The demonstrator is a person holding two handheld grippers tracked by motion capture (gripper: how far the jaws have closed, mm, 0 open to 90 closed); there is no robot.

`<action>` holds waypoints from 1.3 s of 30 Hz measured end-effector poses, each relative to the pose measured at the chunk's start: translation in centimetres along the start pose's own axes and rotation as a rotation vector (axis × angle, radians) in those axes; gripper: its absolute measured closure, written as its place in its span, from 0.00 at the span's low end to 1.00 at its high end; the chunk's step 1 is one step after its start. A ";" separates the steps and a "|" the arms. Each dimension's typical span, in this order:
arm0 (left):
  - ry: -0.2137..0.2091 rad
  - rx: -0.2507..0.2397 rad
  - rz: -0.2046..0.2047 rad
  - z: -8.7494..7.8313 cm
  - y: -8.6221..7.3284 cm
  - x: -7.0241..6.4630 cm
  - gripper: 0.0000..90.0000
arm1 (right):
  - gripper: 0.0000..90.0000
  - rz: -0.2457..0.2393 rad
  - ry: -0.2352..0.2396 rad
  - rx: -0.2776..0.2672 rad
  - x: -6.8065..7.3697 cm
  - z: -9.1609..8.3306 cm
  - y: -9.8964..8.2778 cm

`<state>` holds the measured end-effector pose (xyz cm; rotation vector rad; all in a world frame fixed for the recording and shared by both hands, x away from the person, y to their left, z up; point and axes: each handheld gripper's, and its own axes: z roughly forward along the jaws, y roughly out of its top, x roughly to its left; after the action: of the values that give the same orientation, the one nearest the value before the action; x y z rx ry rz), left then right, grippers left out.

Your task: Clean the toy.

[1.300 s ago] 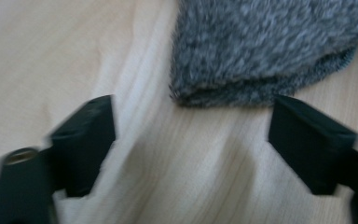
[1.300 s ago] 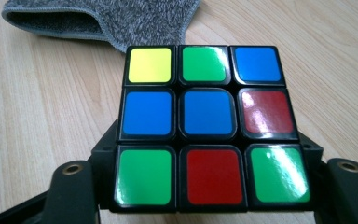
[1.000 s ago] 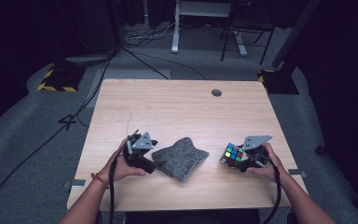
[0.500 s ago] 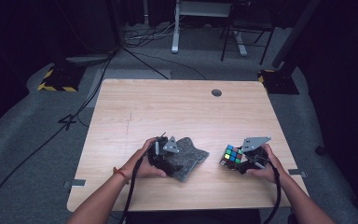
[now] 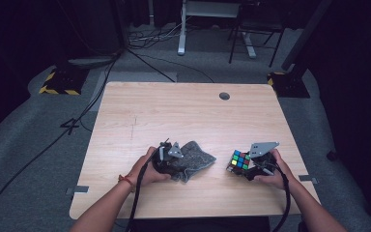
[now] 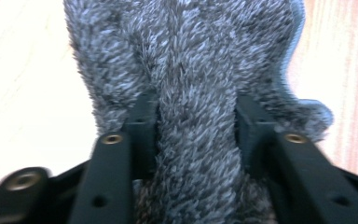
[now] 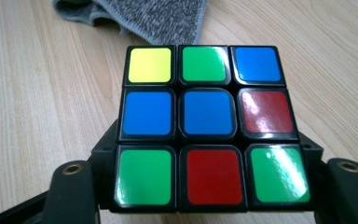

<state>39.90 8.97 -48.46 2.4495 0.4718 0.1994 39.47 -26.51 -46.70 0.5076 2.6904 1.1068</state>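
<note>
Grey fuzzy cloth (image 5: 193, 159), soft and limp, is pinched at a bunched fold mid-tabletop (image 5: 183, 116) by the left gripper (image 5: 170, 162), whose fingers have just been closing. A puzzle cube (image 5: 240, 160) is clamped by the right gripper (image 5: 251, 166).

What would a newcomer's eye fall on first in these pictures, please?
Probably the scrambled puzzle cube, bright against the pale wooden table, gripped near the right front edge by the right gripper. Next, the fuzzy grey cloth at front centre: the left gripper has just been closing, and a fold of it is pinched between its jaws.
</note>
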 end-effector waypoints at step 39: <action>-0.017 -0.126 0.224 -2.2 8.5 -3.8 0.82 | 0.38 -0.113 0.095 0.065 1.7 3.0 5.2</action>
<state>38.28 2.42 -41.64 2.3751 0.1709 0.2915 40.07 -20.55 -45.19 0.3161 2.8054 1.0405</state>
